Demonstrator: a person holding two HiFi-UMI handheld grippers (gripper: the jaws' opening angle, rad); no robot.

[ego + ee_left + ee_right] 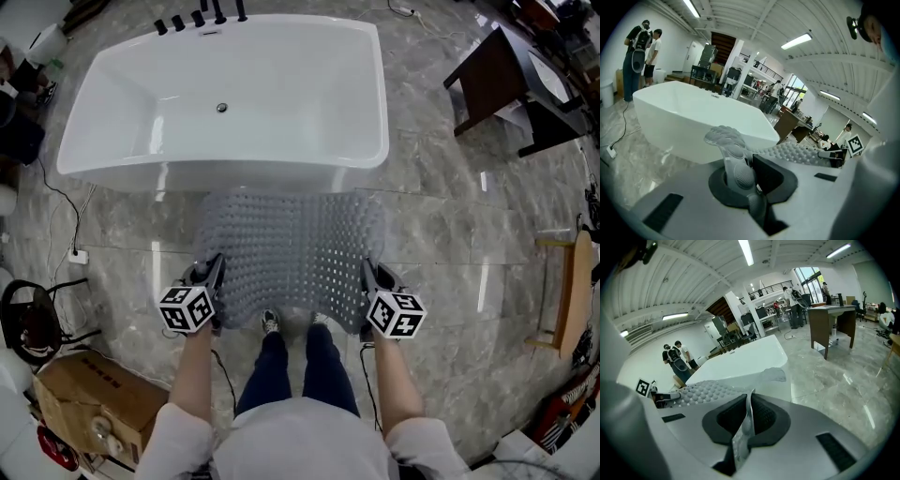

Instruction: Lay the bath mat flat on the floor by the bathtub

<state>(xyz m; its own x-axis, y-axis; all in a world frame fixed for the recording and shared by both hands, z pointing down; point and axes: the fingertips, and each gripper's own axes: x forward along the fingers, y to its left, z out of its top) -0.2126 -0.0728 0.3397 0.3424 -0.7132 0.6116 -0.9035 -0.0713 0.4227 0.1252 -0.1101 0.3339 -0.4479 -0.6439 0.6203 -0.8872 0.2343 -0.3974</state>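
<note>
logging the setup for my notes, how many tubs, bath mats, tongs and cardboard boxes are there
bathtub: 1
bath mat: 1
tongs: 2, the left tongs and the right tongs, each shut on the bath mat
cardboard box: 1
total: 5
</note>
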